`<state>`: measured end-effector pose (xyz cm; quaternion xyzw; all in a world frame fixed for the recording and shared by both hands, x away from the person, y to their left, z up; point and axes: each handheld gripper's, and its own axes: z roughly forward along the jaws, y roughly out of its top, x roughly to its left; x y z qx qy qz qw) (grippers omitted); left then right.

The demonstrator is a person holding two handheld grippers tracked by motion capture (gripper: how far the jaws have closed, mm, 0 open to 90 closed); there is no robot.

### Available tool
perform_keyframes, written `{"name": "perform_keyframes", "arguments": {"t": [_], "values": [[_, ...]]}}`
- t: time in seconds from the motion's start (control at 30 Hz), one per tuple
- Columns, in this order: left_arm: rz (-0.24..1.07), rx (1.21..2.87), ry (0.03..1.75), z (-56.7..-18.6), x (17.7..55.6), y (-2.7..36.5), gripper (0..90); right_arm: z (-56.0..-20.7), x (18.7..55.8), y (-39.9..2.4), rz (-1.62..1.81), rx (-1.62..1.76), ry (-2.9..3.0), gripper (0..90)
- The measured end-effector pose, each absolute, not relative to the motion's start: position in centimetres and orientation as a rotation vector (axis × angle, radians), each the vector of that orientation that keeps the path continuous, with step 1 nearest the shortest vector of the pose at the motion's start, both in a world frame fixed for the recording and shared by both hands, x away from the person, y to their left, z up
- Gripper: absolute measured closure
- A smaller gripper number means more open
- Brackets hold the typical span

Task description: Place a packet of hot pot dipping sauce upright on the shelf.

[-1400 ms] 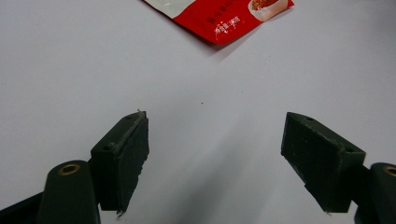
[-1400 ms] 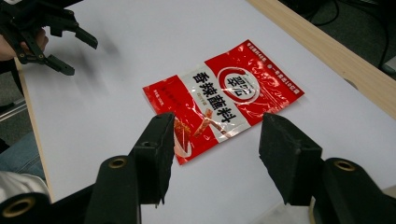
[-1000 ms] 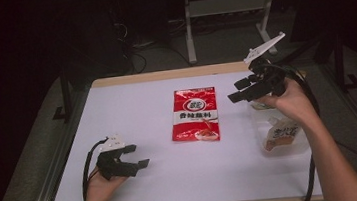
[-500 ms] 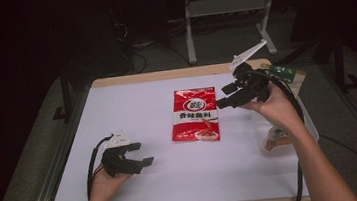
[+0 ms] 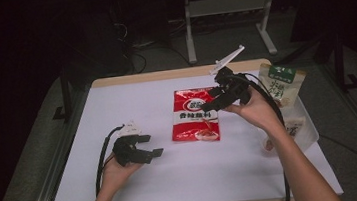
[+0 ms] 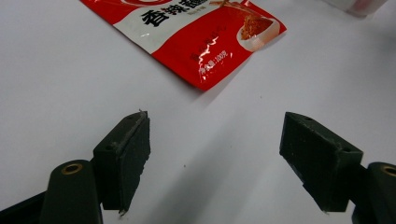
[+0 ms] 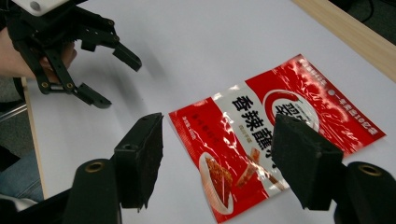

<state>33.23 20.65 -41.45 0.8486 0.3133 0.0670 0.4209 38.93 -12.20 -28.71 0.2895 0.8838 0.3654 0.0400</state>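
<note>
i see a flat, glossy red foil pouch (image 5: 196, 120) with a white band of printed characters lying on the matte white desk (image 5: 117, 107), just under my right tongs (image 5: 210, 104), whose jaws have just been widening with nothing between them. my left tongs (image 5: 150, 145) are released and empty, the pouch ahead of them. wooden desk edge, dark room beyond.

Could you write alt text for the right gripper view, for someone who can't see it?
A red seasoning packet lies flat on a white table, seen between the right gripper's two open black jaws. The left gripper, held in a hand, sits open at upper left.
</note>
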Motion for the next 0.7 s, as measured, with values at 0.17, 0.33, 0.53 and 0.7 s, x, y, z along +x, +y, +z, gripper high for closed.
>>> {"name": "perform_keyframes", "arguments": {"t": [0.17, 0.33, 0.53, 0.7], "values": [[0.146, 2.137, 0.801, -41.9, 34.0, 19.8, 24.9, -29.3, 39.3, -11.2, 1.079, 0.865, 2.720, 32.7], [0.104, 2.145, 0.828, -42.2, 35.0, 18.9, 27.7, -29.7, 39.7, -10.8, 1.070, 0.866, 2.706, 32.8], [0.027, 2.109, 0.901, -42.8, 36.3, 17.8, 30.8, -30.3, 39.9, -10.9, 1.076, 0.896, 2.693, 32.8], [-0.046, 2.088, 0.980, -43.0, 37.3, 16.8, 32.8, -30.3, 39.9, -10.9, 1.070, 0.882, 2.685, 32.8]]}}
